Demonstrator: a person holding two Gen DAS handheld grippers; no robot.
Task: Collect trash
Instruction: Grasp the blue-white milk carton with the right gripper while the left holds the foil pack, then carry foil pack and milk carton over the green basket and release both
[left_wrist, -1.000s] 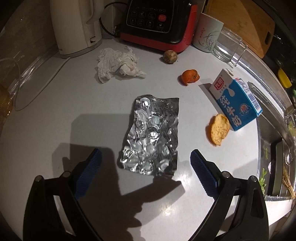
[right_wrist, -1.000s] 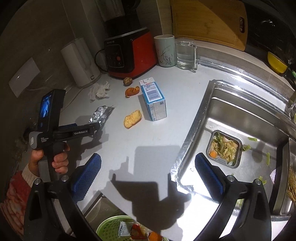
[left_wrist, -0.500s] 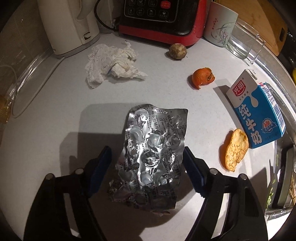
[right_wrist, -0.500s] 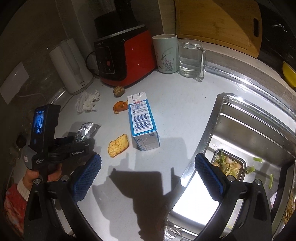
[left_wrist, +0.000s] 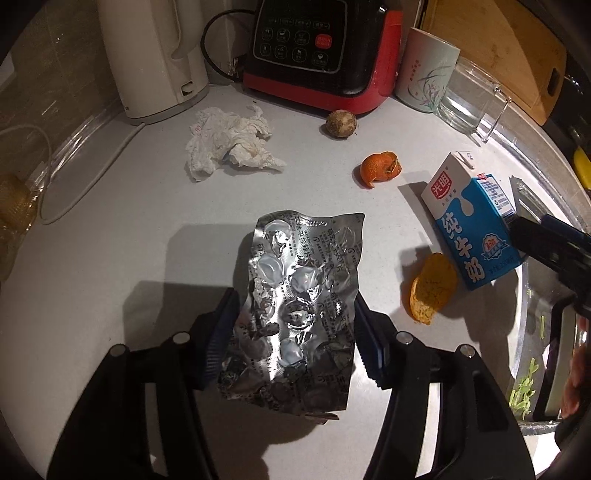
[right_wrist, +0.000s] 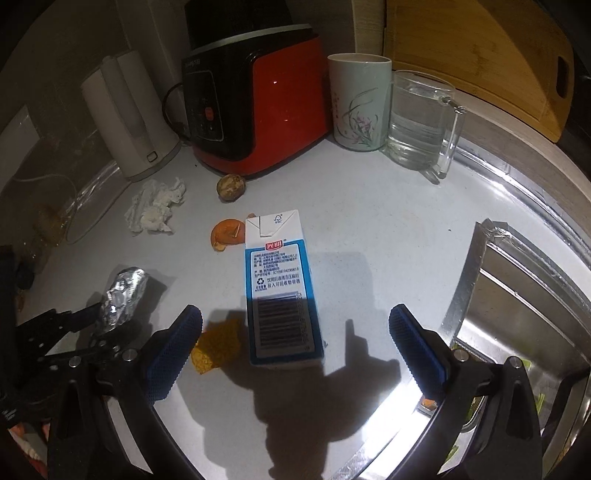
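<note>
The left gripper (left_wrist: 293, 332) is closing its jaws on a crumpled foil blister pack (left_wrist: 301, 306), whose two long edges sit against the blue pads (left_wrist: 221, 332); from the right wrist view the pack (right_wrist: 123, 299) looks lifted at its far end off the pale worktop (left_wrist: 122, 229), though whether it is fully clear of the surface cannot be told. From the pack, in the left wrist view, a crumpled tissue (left_wrist: 231, 142) lies at eleven o'clock, a small brown round fruit (left_wrist: 340, 123) at twelve, a curl of orange peel (left_wrist: 380, 169) at one, and a second, flatter peel (left_wrist: 430, 288) at three, touching the foot of a blue-and-white milk carton (left_wrist: 474, 225) that lies on its side. The right gripper (right_wrist: 295, 354) stands wide open with nothing held, its pads either side of the near end of the carton (right_wrist: 280, 291) and not touching it. At the back stand a white kettle (right_wrist: 127, 122), a red-and-black appliance (right_wrist: 255, 99), a patterned mug (right_wrist: 360, 101) and a glass mug of water (right_wrist: 421, 120); a steel sink (right_wrist: 517, 295) lies at three o'clock from the carton.
</note>
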